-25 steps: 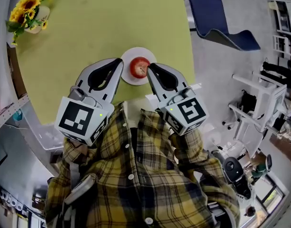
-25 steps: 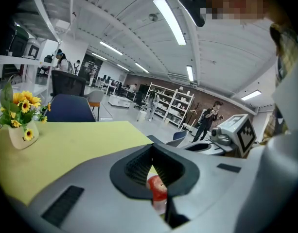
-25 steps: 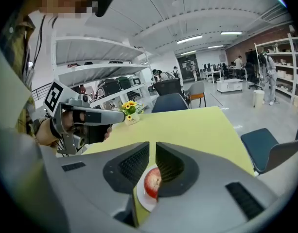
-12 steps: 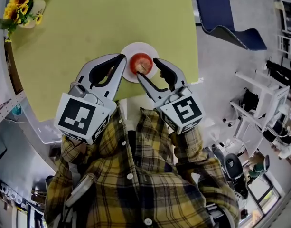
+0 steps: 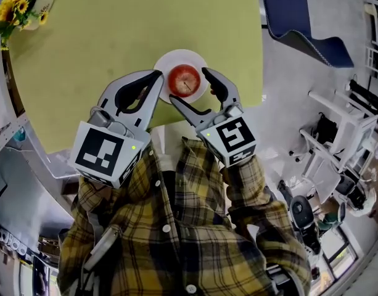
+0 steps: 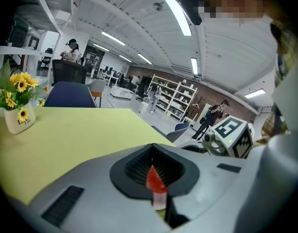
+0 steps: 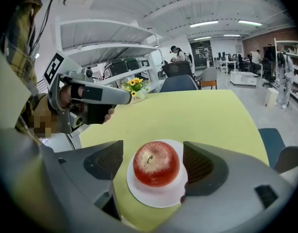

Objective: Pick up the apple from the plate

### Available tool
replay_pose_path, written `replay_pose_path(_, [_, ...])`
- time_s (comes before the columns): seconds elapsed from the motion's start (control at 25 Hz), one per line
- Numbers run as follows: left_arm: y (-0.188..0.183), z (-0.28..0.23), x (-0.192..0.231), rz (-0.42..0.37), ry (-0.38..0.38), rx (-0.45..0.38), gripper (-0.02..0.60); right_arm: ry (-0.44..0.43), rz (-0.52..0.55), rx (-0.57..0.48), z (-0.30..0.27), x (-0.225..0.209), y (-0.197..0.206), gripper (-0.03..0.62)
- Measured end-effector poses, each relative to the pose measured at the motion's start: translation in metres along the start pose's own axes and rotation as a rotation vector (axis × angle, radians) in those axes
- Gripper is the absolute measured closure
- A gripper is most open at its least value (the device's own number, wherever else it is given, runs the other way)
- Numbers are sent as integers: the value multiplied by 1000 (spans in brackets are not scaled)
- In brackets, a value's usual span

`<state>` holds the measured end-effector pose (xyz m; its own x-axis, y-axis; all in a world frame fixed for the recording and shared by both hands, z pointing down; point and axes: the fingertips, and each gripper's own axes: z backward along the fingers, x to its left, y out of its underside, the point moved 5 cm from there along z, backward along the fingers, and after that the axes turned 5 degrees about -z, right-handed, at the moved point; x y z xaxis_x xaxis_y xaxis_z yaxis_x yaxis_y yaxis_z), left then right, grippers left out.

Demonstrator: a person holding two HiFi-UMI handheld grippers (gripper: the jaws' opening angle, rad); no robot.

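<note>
A red apple (image 5: 184,80) sits upright on a small white plate (image 5: 166,62) near the front edge of the yellow-green table (image 5: 115,36). My right gripper (image 5: 189,86) reaches over the plate with its jaws opening, one on each side of the apple, and neither pad touches it. In the right gripper view the apple (image 7: 156,164) fills the gap between the jaws of that gripper (image 7: 155,167), above the plate (image 7: 141,194). My left gripper (image 5: 156,76) is shut and empty, just left of the plate. In its own view the left gripper (image 6: 151,148) shows closed jaws.
A white vase of sunflowers (image 5: 23,0) stands at the table's far left corner. A blue chair (image 5: 303,20) is on the floor beyond the right edge. White racks and office gear (image 5: 336,134) crowd the right side. The table's front edge lies just below the plate.
The right gripper's jaws went from shut to wide apart, and it came down so the apple now lies between them. The left gripper sank a little and stayed shut.
</note>
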<state>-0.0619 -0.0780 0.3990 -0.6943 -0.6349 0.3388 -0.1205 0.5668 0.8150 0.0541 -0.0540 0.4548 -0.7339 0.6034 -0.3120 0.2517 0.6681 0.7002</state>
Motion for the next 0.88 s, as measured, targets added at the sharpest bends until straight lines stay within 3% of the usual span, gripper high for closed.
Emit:
replay_pose_path(0.28, [9,-5,8,17,-12,12,575,-12,24,58,-19,-3,15,206])
replay_pose_path(0.88, [24,-5,14,54,-24,30,574,-36,48,125,-39,-4,32,206])
